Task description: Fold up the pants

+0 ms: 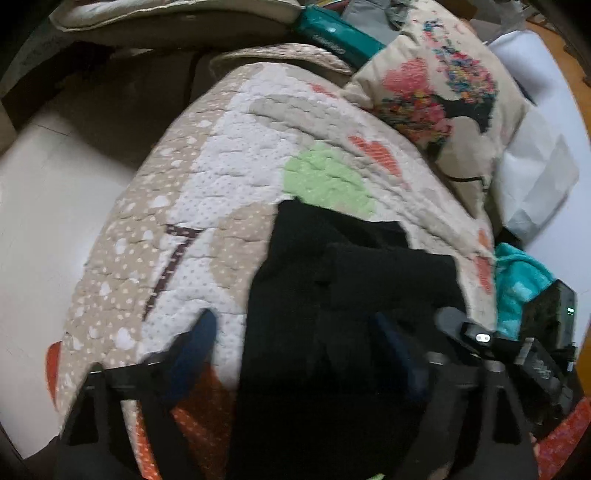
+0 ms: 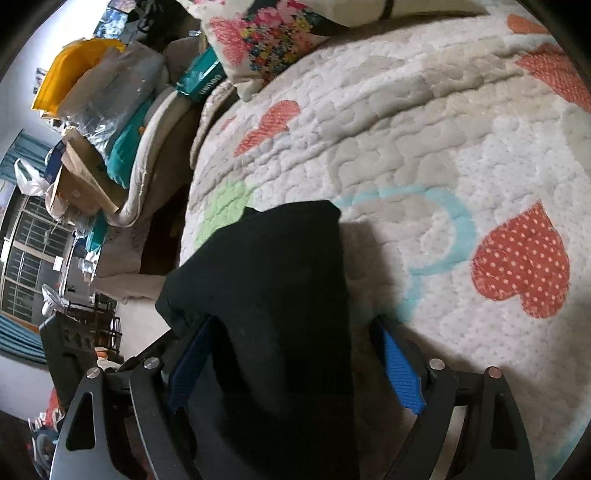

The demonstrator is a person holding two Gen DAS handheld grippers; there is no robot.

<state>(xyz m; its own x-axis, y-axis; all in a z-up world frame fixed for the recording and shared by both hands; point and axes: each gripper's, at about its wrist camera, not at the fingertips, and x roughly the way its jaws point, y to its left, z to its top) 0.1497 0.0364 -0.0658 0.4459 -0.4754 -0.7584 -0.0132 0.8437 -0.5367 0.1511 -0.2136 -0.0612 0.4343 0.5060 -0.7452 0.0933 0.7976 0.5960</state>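
Note:
Black pants (image 1: pixel 332 302) lie folded in layers on a quilted bedspread (image 1: pixel 229 173) with hearts and dots. My left gripper (image 1: pixel 295 332) is open, its blue-padded fingers (image 1: pixel 192 347) spread over the near end of the pants, the right finger dark against the cloth. In the right wrist view the black pants (image 2: pixel 273 295) lie between my right gripper's (image 2: pixel 291 332) open blue pads (image 2: pixel 400 369), on the bedspread (image 2: pixel 424 140). The right gripper's body (image 1: pixel 487 339) shows at the left view's right edge.
A flowered pillow (image 1: pixel 439 96) lies at the bed's far end, also in the right wrist view (image 2: pixel 266 33). A teal cloth (image 1: pixel 521 280) and a white bag (image 1: pixel 535 184) lie at the right. Piled boxes and bags (image 2: pixel 103 110) stand beside the bed. Pale floor (image 1: pixel 48 192) is on the left.

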